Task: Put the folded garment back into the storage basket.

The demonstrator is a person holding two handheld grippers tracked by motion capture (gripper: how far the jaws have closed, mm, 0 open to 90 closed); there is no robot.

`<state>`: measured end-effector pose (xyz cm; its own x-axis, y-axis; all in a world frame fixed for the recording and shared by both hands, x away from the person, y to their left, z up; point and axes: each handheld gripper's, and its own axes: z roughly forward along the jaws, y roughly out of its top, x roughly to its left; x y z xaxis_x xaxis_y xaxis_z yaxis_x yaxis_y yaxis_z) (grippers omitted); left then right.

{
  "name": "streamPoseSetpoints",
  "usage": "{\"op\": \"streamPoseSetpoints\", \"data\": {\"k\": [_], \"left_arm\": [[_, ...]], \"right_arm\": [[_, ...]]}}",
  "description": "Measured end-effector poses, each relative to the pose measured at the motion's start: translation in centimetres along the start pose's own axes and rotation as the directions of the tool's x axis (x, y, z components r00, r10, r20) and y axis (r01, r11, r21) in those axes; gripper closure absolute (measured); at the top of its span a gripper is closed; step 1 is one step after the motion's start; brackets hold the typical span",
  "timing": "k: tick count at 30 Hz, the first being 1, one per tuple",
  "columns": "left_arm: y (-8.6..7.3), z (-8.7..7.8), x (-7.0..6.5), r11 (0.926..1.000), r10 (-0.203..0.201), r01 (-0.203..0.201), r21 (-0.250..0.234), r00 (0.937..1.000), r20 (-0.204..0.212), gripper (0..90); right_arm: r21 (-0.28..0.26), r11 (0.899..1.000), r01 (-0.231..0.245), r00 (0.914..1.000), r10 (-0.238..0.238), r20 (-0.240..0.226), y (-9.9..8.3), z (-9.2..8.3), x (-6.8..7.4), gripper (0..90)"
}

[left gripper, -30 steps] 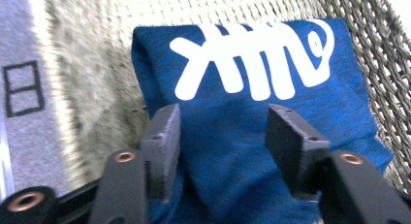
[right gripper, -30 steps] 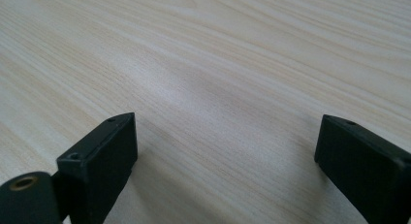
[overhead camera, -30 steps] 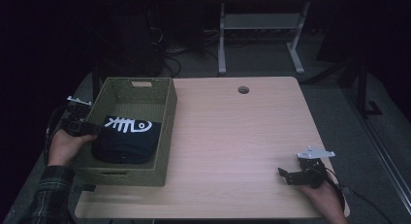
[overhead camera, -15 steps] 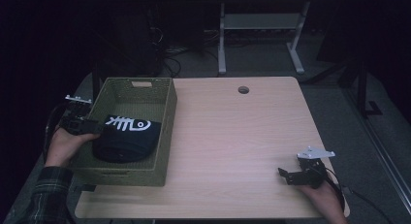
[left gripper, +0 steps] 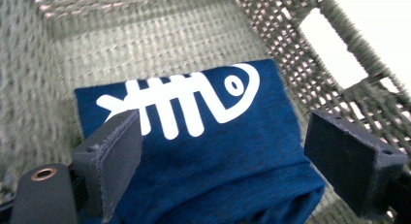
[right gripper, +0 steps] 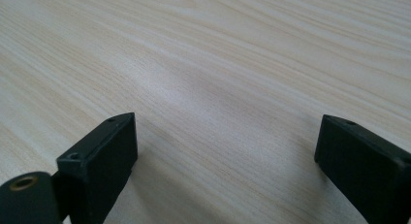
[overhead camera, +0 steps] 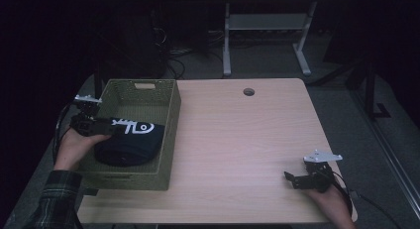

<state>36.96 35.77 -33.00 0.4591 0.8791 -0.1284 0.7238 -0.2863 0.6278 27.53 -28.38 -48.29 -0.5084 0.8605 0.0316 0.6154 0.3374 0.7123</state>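
A folded navy shirt (overhead camera: 133, 140) with a white fish-bone print lies inside the olive woven basket (overhead camera: 171, 120) at the table's left. My left gripper (overhead camera: 111, 126) reaches over the basket's left wall and hovers just above the shirt (left gripper: 203, 151). Its jaws have just been opening and now stand wide; in the left gripper view (left gripper: 232, 161) the shirt lies below and between them, with neither pad pressing on it. My right gripper (overhead camera: 289, 178) rests near the table's front right corner, open (right gripper: 228, 156), with bare wood between its fingers.
The basket's woven walls (left gripper: 145, 35) close in around the shirt, with a handle cutout in the far wall. The light wooden table (overhead camera: 247, 140) has a round cable hole (overhead camera: 248, 92) at the back. Desk legs and cables stand on the dark floor behind.
The left gripper has shifted a little over the basket's left side and its jaws have spread off the shirt, which stays in the basket. The right hand has kept still.
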Motion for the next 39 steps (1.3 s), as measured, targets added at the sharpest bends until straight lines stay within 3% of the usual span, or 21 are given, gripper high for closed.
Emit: {"op": "streamPoseSetpoints", "data": {"k": [12, 19, 25, 32, 39], "left_arm": [[0.8, 1.0, -3.8, 0.9978, 0.048, -0.045, -0.048, 0.9972, 0.058, 14.0], [1.6, 2.0, -6.9, 0.9928, 0.104, -0.098, -0.069, 0.9897, 0.099, 14.1], [2.4, 3.0, -9.5, 0.9869, 0.144, -0.131, -0.094, 0.9795, 0.141, 14.3], [3.1, 4.4, -12.7, 0.9776, 0.198, -0.182, -0.105, 0.9669, 0.161, 14.3], [3.2, 5.9, -16.0, 0.9662, 0.251, -0.233, -0.111, 0.9478, 0.197, 14.3]], "right_arm": [[-0.002, 1.0, 0.005, 1.0, -0.005, 0.001, 0.0, 0.0, 0.0, 7.8], [-0.003, 1.0, 0.005, 1.0, -0.005, 0.0, 0.0, 0.0, 0.0, 7.8], [-0.003, 1.0, 0.005, 1.0, -0.005, 0.0, 0.0, 0.0, 0.0, 7.8], [-0.003, 1.0, 0.005, 1.0, -0.005, 0.0, 0.0, 0.0, 0.0, 7.8], [-0.003, 1.0, 0.005, 1.0, -0.005, 0.0, 0.0, 0.0, 0.0, 7.8]]}}
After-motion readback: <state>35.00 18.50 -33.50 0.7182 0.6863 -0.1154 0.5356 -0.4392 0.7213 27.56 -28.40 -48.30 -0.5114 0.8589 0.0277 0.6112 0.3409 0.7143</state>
